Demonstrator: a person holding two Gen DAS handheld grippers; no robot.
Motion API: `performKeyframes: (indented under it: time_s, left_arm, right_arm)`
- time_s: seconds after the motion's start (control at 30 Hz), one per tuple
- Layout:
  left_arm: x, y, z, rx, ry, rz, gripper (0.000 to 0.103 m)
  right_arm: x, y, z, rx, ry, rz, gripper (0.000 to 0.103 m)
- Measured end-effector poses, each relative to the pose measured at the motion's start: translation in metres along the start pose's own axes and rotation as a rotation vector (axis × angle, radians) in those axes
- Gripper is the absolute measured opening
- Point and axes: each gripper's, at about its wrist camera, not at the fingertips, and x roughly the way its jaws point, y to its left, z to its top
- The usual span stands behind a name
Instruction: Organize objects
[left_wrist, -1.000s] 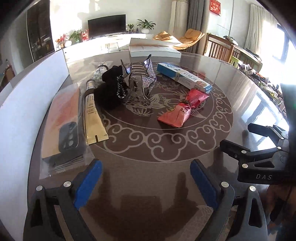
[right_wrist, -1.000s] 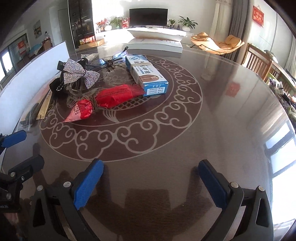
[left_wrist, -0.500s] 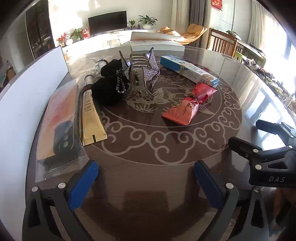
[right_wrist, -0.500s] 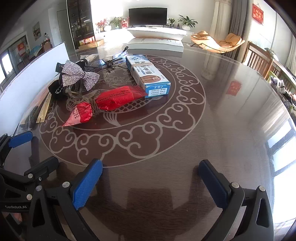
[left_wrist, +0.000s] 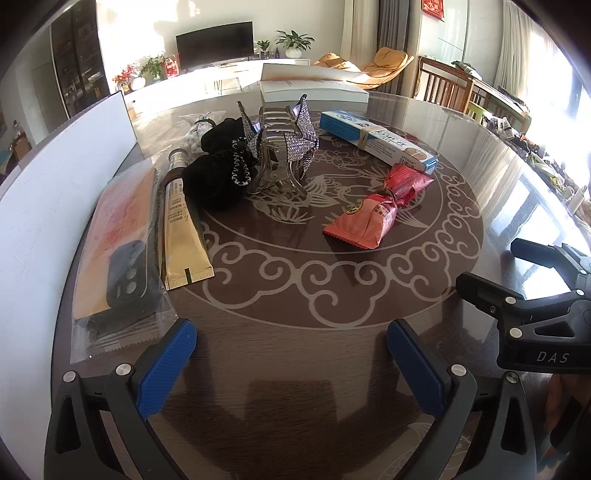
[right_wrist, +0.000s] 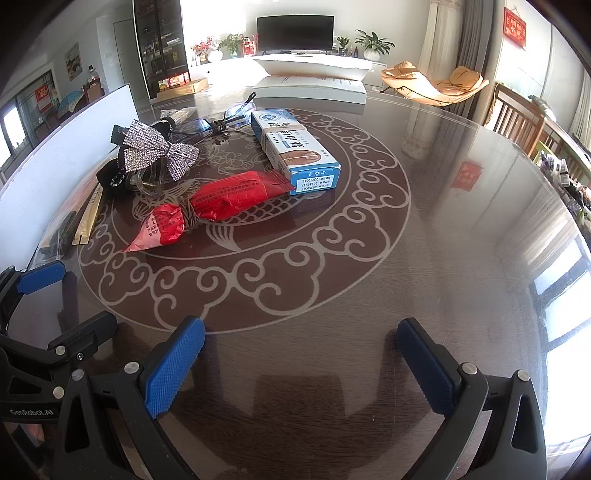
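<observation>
A red snack packet (left_wrist: 376, 210) tied with a band lies mid-table, also in the right wrist view (right_wrist: 214, 201). A blue-white box (left_wrist: 380, 142) (right_wrist: 295, 151) lies behind it. A rhinestone bow hair claw (left_wrist: 282, 147) (right_wrist: 157, 149) and black scrunchie (left_wrist: 218, 173) sit left of centre. A gold tube (left_wrist: 181, 229) and a bagged phone case (left_wrist: 118, 258) lie at the left. My left gripper (left_wrist: 291, 354) is open and empty near the front edge. My right gripper (right_wrist: 301, 354) is open and empty, beside it on the right.
A white board (left_wrist: 48, 192) stands along the table's left edge. A white open box (right_wrist: 314, 79) stands at the far edge. Glasses (right_wrist: 221, 120) lie behind the bow. Chairs (right_wrist: 517, 118) stand at the right. The round table (right_wrist: 461, 240) has bare surface on the right.
Both grippers have edged forward and slightly closer together; the objects look a little nearer. Nothing on the table has moved.
</observation>
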Motion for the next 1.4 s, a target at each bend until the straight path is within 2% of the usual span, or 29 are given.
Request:
performKeyframes:
  time_s: [0.43, 0.47, 0.6, 0.67, 0.73, 0.77, 0.87, 0.97, 1.13, 1.4]
  left_arm:
    - [-0.001, 0.001, 0.0, -0.003, -0.004, 0.002, 0.103]
    - [-0.006, 0.002, -0.002, -0.011, -0.02, 0.01, 0.103]
    - [-0.045, 0.009, -0.003, -0.014, -0.182, 0.106, 0.103]
    - [-0.05, 0.024, 0.013, -0.039, -0.198, 0.117, 0.103]
    - [-0.045, 0.049, 0.033, -0.123, -0.187, 0.113, 0.103]
    - [-0.039, 0.063, 0.04, -0.166, -0.174, 0.085, 0.103]
    - [0.003, 0.087, 0.055, -0.213, -0.04, 0.009, 0.103]
    - [0.026, 0.092, 0.058, -0.186, -0.015, 0.042, 0.103]
    - [0.04, 0.079, 0.056, -0.048, -0.003, 0.136, 0.103]
    - [0.016, 0.041, 0.024, 0.067, -0.024, 0.056, 0.103]
  right_arm:
    - [-0.001, 0.0, 0.0, 0.0, -0.001, 0.0, 0.103]
    - [0.0, 0.0, 0.0, 0.0, -0.001, 0.0, 0.103]
    - [0.0, 0.0, 0.0, 0.001, -0.001, 0.0, 0.103]
    - [-0.001, 0.0, 0.0, 0.001, -0.001, 0.001, 0.103]
    - [-0.001, 0.001, -0.001, 0.001, -0.001, 0.001, 0.103]
    - [-0.001, 0.001, -0.001, 0.001, -0.001, 0.0, 0.103]
    - [-0.001, 0.001, -0.001, 0.001, -0.001, 0.001, 0.103]
    - [-0.001, 0.001, -0.001, 0.001, -0.001, 0.001, 0.103]
    - [-0.001, 0.001, -0.001, 0.001, -0.001, 0.001, 0.103]
    - [-0.001, 0.001, -0.001, 0.001, -0.001, 0.001, 0.103]
